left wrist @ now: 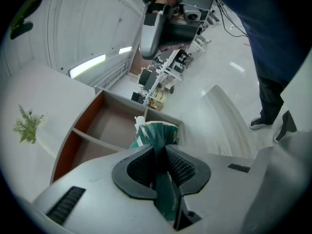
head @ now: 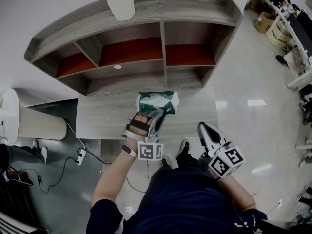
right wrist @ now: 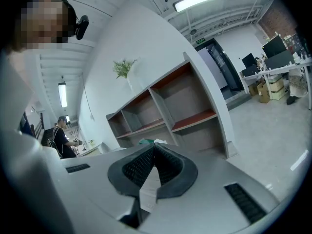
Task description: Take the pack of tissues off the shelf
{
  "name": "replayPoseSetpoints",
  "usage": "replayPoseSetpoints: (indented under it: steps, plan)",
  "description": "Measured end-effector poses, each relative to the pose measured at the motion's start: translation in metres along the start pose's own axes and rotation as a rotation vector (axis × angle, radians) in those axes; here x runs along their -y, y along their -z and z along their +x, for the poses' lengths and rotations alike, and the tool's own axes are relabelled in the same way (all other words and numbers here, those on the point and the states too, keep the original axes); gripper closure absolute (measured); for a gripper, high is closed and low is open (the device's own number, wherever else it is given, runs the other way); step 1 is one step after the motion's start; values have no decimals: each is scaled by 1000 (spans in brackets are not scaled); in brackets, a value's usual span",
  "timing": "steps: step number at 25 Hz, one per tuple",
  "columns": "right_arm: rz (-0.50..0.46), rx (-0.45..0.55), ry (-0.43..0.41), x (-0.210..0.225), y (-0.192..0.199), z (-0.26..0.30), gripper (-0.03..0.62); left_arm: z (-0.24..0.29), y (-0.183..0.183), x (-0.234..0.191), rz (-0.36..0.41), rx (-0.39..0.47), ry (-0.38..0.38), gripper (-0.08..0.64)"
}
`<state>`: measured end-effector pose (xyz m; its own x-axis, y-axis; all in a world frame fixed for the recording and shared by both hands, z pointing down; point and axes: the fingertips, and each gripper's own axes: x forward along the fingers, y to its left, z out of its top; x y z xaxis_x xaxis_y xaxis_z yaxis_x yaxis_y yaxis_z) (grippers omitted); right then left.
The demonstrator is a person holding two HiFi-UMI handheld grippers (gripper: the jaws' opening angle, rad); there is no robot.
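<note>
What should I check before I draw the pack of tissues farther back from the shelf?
1. Left tool shut on the pack of tissues: ok, the green wrapper is pinched between the pads.
2. Grip takes the pack's body, not only a fold of wrapper: cannot tell.
3. Pack out of the shelf compartments: ok, it sits in front of them, over the wood-grain ledge.
4. Pack lifted free of that ledge: cannot tell.
5. Right tool out of the way: ok, shut with nothing in it, and off to the pack's side.
</note>
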<state>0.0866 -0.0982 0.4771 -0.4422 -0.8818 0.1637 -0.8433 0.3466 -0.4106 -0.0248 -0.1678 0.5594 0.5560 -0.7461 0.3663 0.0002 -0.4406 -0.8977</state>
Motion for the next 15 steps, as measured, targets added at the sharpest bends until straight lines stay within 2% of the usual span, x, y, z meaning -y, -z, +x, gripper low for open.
replayPoseSetpoints:
  steps: [15]
  plan:
    - [9,-25,18,22,-3,7,578,44,25,70,-81,-55,107,489]
